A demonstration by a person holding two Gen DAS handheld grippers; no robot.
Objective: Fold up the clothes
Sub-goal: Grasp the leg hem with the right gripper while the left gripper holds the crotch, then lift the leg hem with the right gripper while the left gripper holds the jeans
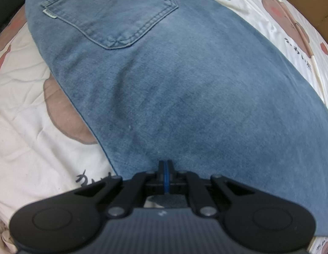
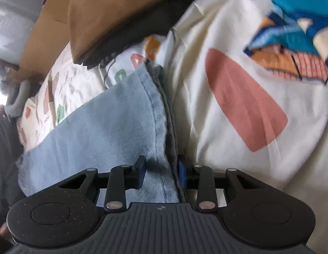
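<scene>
Black, ribbed housing of the left claw (image 1: 166, 170) is filling the near edge of its view, its two fingers pressed together with only a thin blue line between them and nothing visibly pinched; it is pointing down onto the faded blue denim jeans (image 1: 174, 89). These jeans are lying flat across a cream bedsheet printed with brown bears (image 1: 26, 131), back pocket (image 1: 113, 14) at the far left. Judging by this, the left claw is serving as an anchor, and it should be kept pressing steadily so the cloth is not dragged.

On the other side, the right claw (image 2: 161, 172) is straddling the stitched hem edge of the jeans (image 2: 157, 114), partly open, with denim lying between the fingers; whether the pads are already biting I cannot tell. A brown cardboard box (image 2: 121, 14) is sitting at the far end of the bed, and a blue and orange patterned cloth (image 2: 295, 33) is lying far right.

For a clean fold, the right claw should be gathering every layer at the seam before lifting, then carrying the edge over evenly, keeping clear of the sheet underneath.
</scene>
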